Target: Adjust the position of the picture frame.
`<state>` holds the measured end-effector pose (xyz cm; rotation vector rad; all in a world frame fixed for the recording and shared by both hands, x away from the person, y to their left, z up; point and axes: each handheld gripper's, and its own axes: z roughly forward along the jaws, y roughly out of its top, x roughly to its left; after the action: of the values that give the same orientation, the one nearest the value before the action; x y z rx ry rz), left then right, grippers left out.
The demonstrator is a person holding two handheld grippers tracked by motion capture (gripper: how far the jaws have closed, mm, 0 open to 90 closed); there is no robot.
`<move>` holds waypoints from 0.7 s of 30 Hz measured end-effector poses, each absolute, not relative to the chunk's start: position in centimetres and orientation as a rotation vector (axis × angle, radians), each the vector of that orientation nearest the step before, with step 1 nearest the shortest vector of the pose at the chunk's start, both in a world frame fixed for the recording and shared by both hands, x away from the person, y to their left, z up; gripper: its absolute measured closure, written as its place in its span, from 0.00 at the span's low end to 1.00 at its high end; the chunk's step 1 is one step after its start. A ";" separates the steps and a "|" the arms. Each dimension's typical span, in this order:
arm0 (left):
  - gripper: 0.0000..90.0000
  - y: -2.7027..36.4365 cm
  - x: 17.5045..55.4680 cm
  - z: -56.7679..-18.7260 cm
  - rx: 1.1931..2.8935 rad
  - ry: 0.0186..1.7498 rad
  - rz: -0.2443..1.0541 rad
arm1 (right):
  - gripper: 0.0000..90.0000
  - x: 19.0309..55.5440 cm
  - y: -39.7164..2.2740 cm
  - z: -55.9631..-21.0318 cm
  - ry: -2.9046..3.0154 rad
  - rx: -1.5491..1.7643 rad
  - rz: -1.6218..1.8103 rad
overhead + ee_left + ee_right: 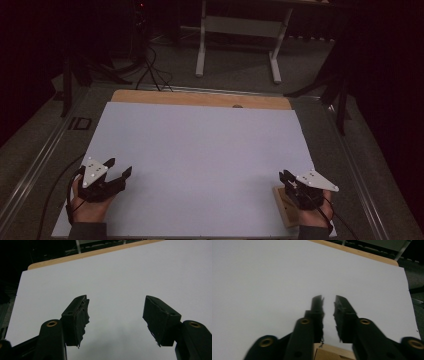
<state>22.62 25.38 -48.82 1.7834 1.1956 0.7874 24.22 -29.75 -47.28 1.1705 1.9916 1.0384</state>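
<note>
1. Right gripper (329,302): jaws nearly together, a narrow gap between the pads, nothing pinched. It hovers over the near right corner of the white sheet (200,150), directly above a small wooden block (286,206).
2. Left gripper (115,312): jaws spread wide, nothing between them, resting low at the near left of the sheet in the left hand (90,202).
3. Step, as I judge it: the start of a pick on the block. It lies flat under the right gripper body, behind the fingertips, not held.
4. Next move likely needs the right jaws reopened, pulled back and lowered to straddle the block's edges.
5. Materials: pads are black, with ragged, frayed edges; jaw arms are matte black with brass rivets. Block is pale, flat-faced, rectangular wood. Sheet is smooth, matte, over a wooden tabletop (200,98).
</note>
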 end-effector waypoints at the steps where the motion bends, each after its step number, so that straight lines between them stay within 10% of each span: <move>1: 0.41 25.4 22.6 -48.8 1.783 1.197 0.789 | 0.91 24.2 -29.8 -47.3 1.991 1.172 1.033; 21: 0.41 25.8 22.5 -48.6 1.758 1.199 0.806 | 0.99 24.5 -32.2 -48.1 1.951 1.322 0.872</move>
<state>22.53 25.83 -48.58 1.7582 1.1990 0.8062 24.50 -32.17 -48.11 1.3224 1.9508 0.8723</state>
